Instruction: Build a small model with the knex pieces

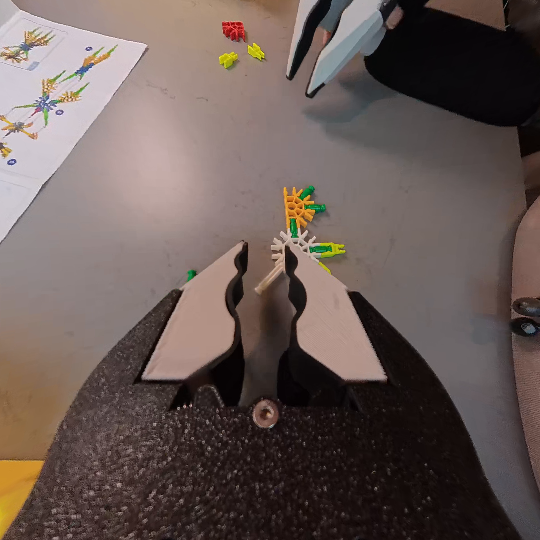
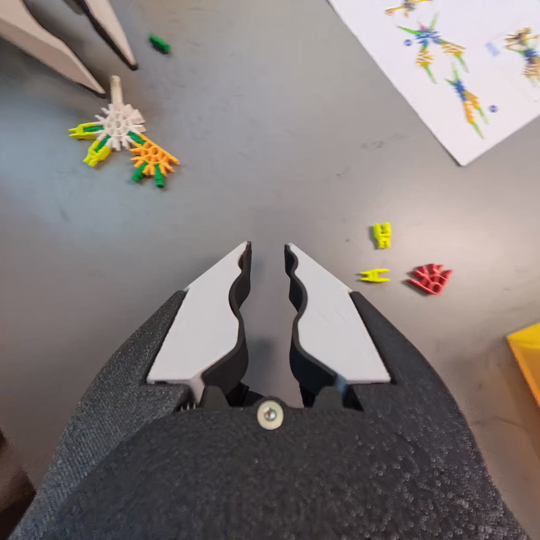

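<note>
A small toy assembly of snap-together parts lies flat on the grey tabletop: a white snowflake-shaped connector at its centre, an orange connector joined above it by a short green rod, further green rods and yellow-green clips fanning to the right, and a cream rod projecting back toward the camera. The left gripper hangs directly over this cream rod with its jaws parted and nothing between them; its right fingertip overlaps the white connector in the left wrist view, though contact cannot be confirmed. A loose green rod lies just beside its left finger. The right gripper hovers well apart from the assembly, jaws likewise parted and empty, near two loose yellow-green clips and a red connector. A printed sheet of coloured diagrams lies at the tabletop's edge, face up, and a yellow object shows only in part.
</note>
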